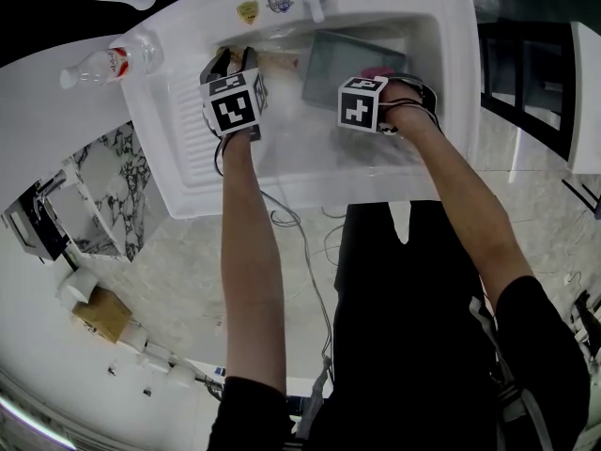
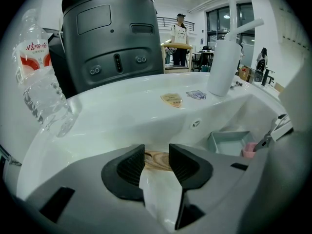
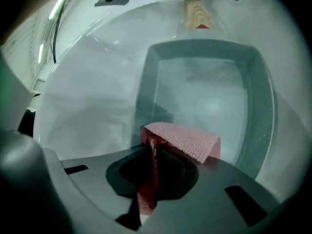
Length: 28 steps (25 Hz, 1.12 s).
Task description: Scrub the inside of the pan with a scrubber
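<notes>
Pinching pink scrubber point(image 3: 187, 138), right gripper point(image 3: 153, 168) sits at near rim of pan point(image 3: 209, 82), floor just beyond; left gripper point(image 2: 157, 156) clamps wooden handle point(image 3: 197, 13) at left.

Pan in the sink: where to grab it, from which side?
The wooden handle: it juts from the pan's short wall toward the sink's left, narrow enough for fingers to span. Come from the left, as the left gripper does; the right gripper holds the pink scrubber.

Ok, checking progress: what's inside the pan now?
The pink scrubber, pinched in the right gripper, sits at the near edge of the pan. The floor under it is covered; the rest looks bare. The left gripper holds the handle.
</notes>
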{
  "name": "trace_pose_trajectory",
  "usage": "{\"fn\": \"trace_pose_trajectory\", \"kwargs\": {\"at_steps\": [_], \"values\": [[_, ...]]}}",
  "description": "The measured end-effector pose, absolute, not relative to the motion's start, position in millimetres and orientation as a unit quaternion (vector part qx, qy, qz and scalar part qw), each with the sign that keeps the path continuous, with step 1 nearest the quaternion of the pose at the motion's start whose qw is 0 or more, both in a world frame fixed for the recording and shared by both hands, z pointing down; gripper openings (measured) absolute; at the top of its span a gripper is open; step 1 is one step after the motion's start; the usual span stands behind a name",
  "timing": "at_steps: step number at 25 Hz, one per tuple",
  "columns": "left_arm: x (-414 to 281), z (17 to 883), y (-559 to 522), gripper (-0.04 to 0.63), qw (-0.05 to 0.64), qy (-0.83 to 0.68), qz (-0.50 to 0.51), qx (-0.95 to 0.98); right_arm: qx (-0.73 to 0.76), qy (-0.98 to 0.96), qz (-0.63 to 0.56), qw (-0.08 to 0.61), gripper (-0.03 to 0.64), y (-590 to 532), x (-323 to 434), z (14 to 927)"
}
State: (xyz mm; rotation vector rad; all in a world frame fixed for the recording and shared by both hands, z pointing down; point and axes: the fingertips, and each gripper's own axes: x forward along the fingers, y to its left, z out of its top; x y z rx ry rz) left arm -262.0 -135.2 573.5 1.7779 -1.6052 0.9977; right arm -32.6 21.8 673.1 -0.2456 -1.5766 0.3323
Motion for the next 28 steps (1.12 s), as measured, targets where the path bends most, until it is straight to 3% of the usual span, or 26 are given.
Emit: {"fn": "trace_pose_trajectory", "kwargs": {"at_steps": [10, 28], "values": [[-252, 574, -135, 0.176, 0.271, -0.587, 0.366, 0.669, -0.094, -0.678, 0.104, 0.722, 0.040, 12, -10, 675], [-251, 576, -135, 0.176, 0.268, -0.589, 0.365, 0.669, 0.109, -0.652, -0.098, 0.744, 0.038, -94, 9, 673]]}}
